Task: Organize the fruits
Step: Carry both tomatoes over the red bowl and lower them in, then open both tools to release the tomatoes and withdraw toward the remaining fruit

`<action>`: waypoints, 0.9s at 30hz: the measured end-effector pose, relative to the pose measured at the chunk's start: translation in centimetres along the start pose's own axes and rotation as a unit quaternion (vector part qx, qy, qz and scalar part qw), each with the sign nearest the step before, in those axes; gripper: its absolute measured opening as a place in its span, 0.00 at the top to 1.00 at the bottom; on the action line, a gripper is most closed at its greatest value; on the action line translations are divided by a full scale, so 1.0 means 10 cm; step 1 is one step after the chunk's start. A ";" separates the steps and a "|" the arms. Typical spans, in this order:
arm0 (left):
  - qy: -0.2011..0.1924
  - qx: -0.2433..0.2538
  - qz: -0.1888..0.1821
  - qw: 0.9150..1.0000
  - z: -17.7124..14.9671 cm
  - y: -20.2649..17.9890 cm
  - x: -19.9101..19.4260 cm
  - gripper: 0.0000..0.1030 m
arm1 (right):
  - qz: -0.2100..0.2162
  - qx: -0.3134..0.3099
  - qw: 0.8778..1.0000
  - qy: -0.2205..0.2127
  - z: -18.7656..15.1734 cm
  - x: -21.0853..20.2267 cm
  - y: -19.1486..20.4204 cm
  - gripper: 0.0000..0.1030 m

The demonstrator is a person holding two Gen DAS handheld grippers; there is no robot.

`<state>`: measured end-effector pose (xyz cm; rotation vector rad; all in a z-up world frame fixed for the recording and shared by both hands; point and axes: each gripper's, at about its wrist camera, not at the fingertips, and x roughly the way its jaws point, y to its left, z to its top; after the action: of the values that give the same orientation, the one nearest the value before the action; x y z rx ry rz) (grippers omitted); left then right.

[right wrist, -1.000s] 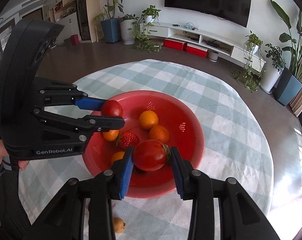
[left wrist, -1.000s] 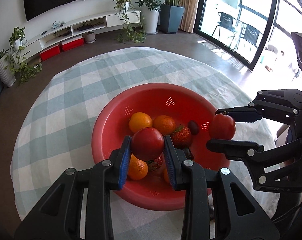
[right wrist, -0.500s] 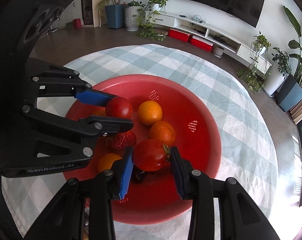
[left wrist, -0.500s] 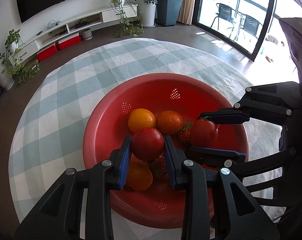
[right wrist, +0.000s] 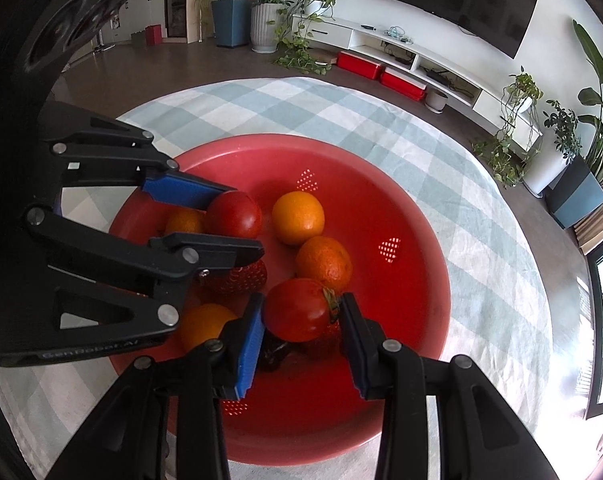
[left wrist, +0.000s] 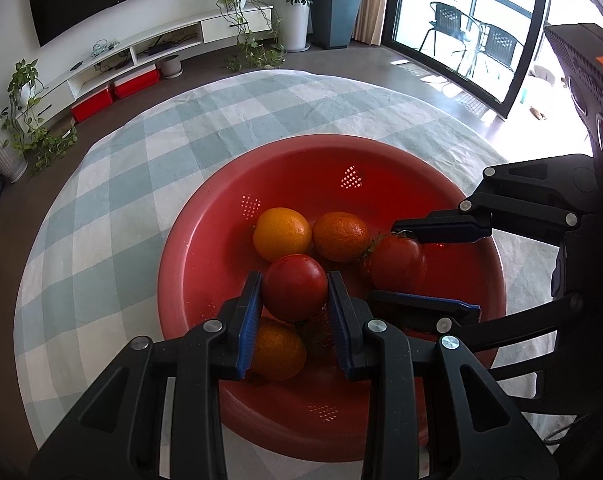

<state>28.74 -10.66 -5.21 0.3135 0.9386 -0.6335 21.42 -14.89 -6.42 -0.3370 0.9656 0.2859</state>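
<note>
- Both grippers over red bowl (left wrist: 205,216) on checked cloth (left wrist: 113,184).
- Left gripper (left wrist: 294,300) clamped on smooth tomato (left wrist: 294,293).
- Right gripper (right wrist: 301,314) clamped on stemmed tomato (right wrist: 297,309).
- Oranges (left wrist: 282,233), strawberry (right wrist: 241,278) lie below.

- Both grippers now sit lower, inside the red bowl (left wrist: 477,240); a sec ago they were above it.
- Left gripper (left wrist: 294,300), w/ its red tomato (left wrist: 294,293), is now close over the oranges (left wrist: 282,233) at the bowl's centre.
- Right gripper (right wrist: 301,320), w/ its stemmed tomato (right wrist: 297,309), comes in from over the bowl's rim and now hangs beside an orange (right wrist: 323,261), near the left gripper.
- Bowl fills more of both views than before; less checked cloth (left wrist: 113,200) shows.
</note>
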 end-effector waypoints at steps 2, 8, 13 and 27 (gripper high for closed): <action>0.000 0.000 0.002 1.000 -0.01 0.00 0.01 0.70 | 0.000 0.002 1.000 0.000 0.00 0.00 0.00 0.61; -0.008 -0.001 0.006 1.000 0.00 -0.01 -0.02 0.50 | 0.000 0.001 1.000 0.002 -0.01 0.00 0.01 0.59; -0.014 -0.003 0.009 1.000 0.01 -0.01 -0.10 0.50 | -0.005 0.003 1.000 0.001 -0.03 -0.06 -0.01 0.56; -0.076 -0.030 0.020 0.996 -0.47 -0.12 -0.94 0.23 | 0.000 0.080 0.994 -0.076 -0.51 -0.79 -0.09 0.35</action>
<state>20.88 -5.70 -0.09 0.2269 0.8020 -0.5819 13.69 -18.50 -2.38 -0.1652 0.8318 0.2295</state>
